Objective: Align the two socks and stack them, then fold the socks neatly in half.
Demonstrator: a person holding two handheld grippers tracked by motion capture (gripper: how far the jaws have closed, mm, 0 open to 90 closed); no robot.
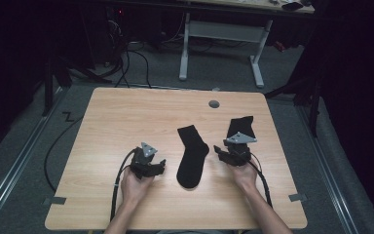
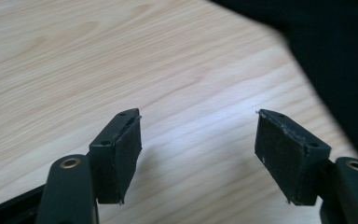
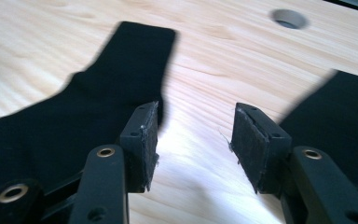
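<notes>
Dim room — grey carpet floor (image 1: 214, 73), a white-legged desk (image 1: 221, 31) behind the wooden table (image 1: 126, 112).

Looking along the left gripper (image 2: 198, 140), its two black jaws rising from the bottom corners of the frame, set wide apart with nothing between them. Worn, frayed pad (image 2: 279, 158) faces turned inward. Beneath and beyond, pale wood-grain table (image 2: 98, 60) across most of the frame. At the upper right and down the right edge, a black sock (image 2: 340, 60), blurred, lying flat on the wood, clear of both jaws.
</notes>
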